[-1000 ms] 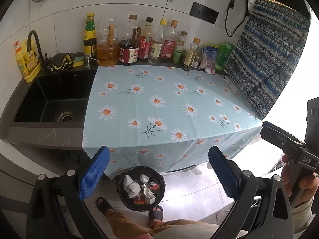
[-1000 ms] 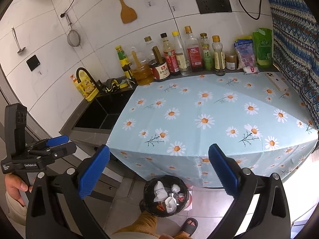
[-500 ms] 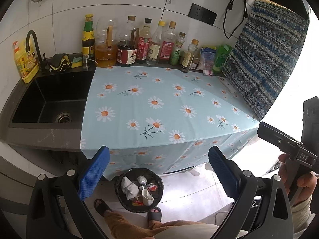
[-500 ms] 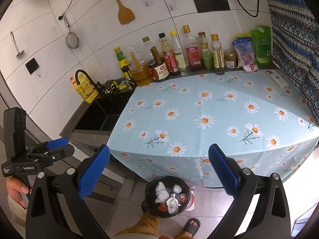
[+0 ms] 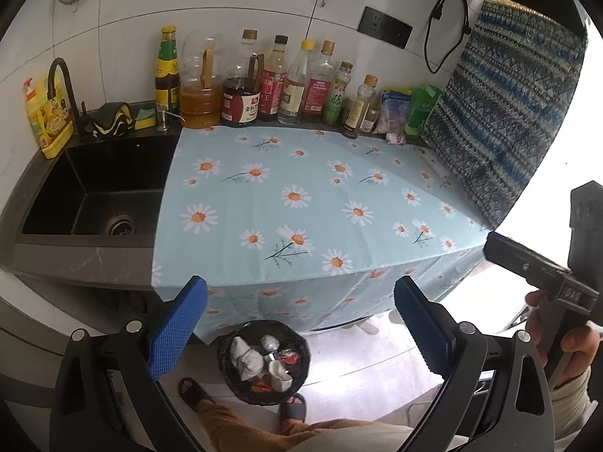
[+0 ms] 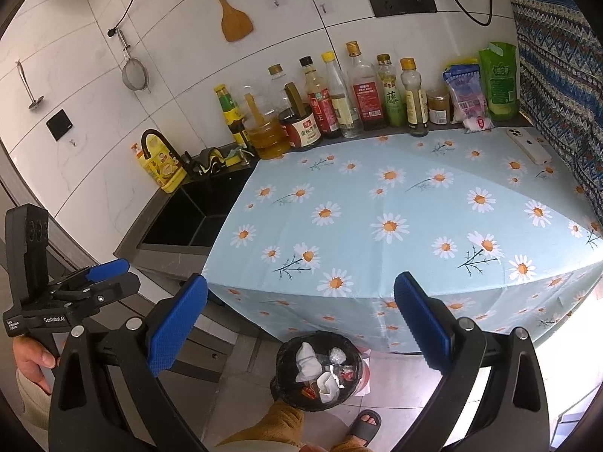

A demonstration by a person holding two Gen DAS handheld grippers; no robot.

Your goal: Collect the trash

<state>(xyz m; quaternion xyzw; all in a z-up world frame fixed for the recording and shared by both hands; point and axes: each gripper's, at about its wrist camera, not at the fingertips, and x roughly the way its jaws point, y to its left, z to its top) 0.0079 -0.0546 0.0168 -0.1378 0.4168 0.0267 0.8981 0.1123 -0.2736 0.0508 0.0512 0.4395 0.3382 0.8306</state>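
Observation:
A black-lined trash bin (image 5: pixel 225 371) stands on the floor in front of the counter, holding crumpled white paper (image 5: pixel 245 356) and small wrappers. My left gripper (image 5: pixel 299 326) hovers above it, open, with nothing between its blue pads (image 5: pixel 177 329). In the right wrist view the same bin (image 6: pixel 282 367) sits low in the middle, and my right gripper (image 6: pixel 299 326) is open and empty above it. The daisy-print cloth (image 5: pixel 301 196) on the counter carries no loose trash that I can see. A hand holds each gripper at the frame edges.
Sauce and oil bottles (image 5: pixel 271 83) line the back wall, with snack bags (image 6: pixel 497 83) at their right end. A black sink (image 5: pixel 94 188) lies left of the cloth. A white phone (image 6: pixel 527 147) rests near the patterned curtain (image 5: pixel 508 113). A person's feet in slippers (image 5: pixel 292 408) flank the bin.
Both views have drifted only slightly. Both grippers stay open and empty, and the bin's contents look the same.

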